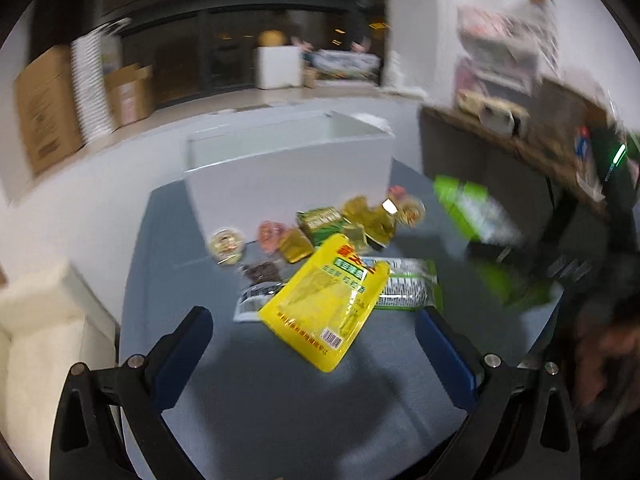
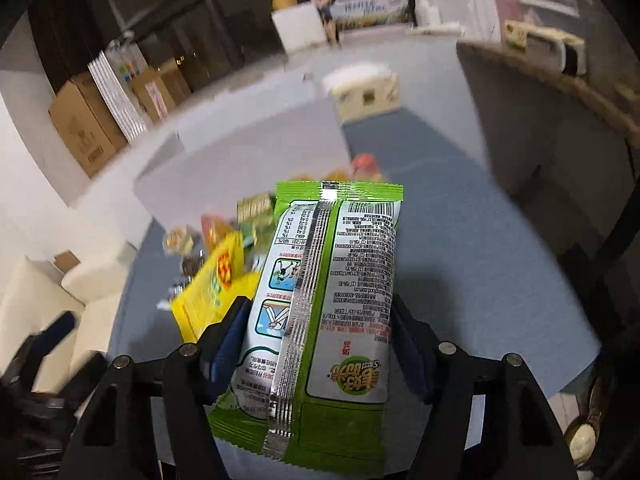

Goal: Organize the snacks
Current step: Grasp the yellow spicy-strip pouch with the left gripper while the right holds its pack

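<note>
A: What do the right tongs (image 2: 320, 344) have?

B: A green pack (image 2: 324, 312). The two blue pads squeeze its sides. It is up off the bench (image 2: 460, 264), with its back seam facing us.

A: Can the other camera see it too?

B: Yes, far to the right, but it is all blurry there.

A: And the left tongs (image 1: 316, 344)?

B: They are wide open. Nothing is in them. They hang over the bench, and the yellow pouch (image 1: 324, 304) lies just in front, between the two tips.

A: Is the yellow pouch on top of anything?

B: Its top corner lies over a second green pack (image 1: 412, 288), which is flat on the bench. On the pouch's left is a dark pack (image 1: 258, 280), partly under it.

A: What is behind those?

B: A little heap of snacks. There are gold packets (image 1: 368, 220), a green and gold one (image 1: 320, 220), pink sweets (image 1: 270, 234) and a small round cup (image 1: 226, 244). They all sit close together.

A: Where is the box?

B: The white box (image 1: 288, 176) stands right behind the heap, at the far end of the bench. Its top is open. I can't see what is inside.

A: Anything else?

B: A wooden shelf (image 1: 520, 148) on the right with blurry stuff on it, and brown boxes (image 1: 48, 108) far off on the left.
</note>
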`<state>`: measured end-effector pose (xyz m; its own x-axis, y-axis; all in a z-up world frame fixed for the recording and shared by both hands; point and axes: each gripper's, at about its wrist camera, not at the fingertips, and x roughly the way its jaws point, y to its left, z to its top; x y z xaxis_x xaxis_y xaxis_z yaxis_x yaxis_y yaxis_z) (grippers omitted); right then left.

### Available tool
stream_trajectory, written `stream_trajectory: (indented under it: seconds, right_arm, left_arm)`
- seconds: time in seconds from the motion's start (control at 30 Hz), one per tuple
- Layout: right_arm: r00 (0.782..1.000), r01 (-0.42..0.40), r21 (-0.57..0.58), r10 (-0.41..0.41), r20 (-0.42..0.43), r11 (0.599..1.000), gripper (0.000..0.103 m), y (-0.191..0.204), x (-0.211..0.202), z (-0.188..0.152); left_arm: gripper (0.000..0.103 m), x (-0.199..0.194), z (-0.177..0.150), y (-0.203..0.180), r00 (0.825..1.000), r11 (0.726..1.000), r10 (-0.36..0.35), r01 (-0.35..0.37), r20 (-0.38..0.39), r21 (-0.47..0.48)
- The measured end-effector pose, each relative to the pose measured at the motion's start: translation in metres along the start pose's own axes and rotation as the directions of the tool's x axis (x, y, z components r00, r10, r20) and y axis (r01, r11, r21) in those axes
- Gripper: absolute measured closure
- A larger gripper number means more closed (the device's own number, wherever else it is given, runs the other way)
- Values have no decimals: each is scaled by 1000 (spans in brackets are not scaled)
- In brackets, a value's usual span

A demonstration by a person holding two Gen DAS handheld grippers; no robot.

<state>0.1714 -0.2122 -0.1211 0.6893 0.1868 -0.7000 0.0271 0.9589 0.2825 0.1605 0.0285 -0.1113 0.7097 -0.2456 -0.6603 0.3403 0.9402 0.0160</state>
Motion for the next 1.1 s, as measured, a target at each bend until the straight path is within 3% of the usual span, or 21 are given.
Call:
stream_trajectory:
  seconds: [0.23,0.37,0.53,0.63,0.67,0.73,0.9,1.03,1.1]
  right_arm:
    - [998,3,6,-3,55,1000,31,-22,-29,4]
    - [998,-5,13,4,56,1000,31,-32,-31,5]
    - [998,0,25,-2,66,1000,31,-44,-34,7]
    - [998,7,33,-9,63,999,31,-47,-33,8]
    - [998,8,34,-10,62,999,31,-48,-33,8]
    - [998,10,31,-12,61,999,31,-47,-32,8]
    - [998,8,22,-9,58,1000,31,-44,-30,8]
    - [998,-8,10,8,57,1000,31,-43,-28,8]
    - [998,-18,0,18,53,1000,31,-41,-27,8]
  left_arm:
    - [0,65,15,-9,989,988,-107,117,-100,103]
    - [0,100,20,-15,965,950,-195,231,-176,213]
    - [0,128,19,-20,947,911,-191,270,-259,313]
    - [0,139,21,-19,942,897,-205,290,-268,333]
    - [3,142,21,-17,944,899,-195,280,-264,336]
    - [18,147,20,-12,927,893,-245,330,-285,306]
    - [29,138,15,-17,936,892,-233,313,-262,325]
    - [29,119,16,-15,957,937,-203,251,-205,244]
    - [29,102,19,-12,975,967,-157,184,-157,176]
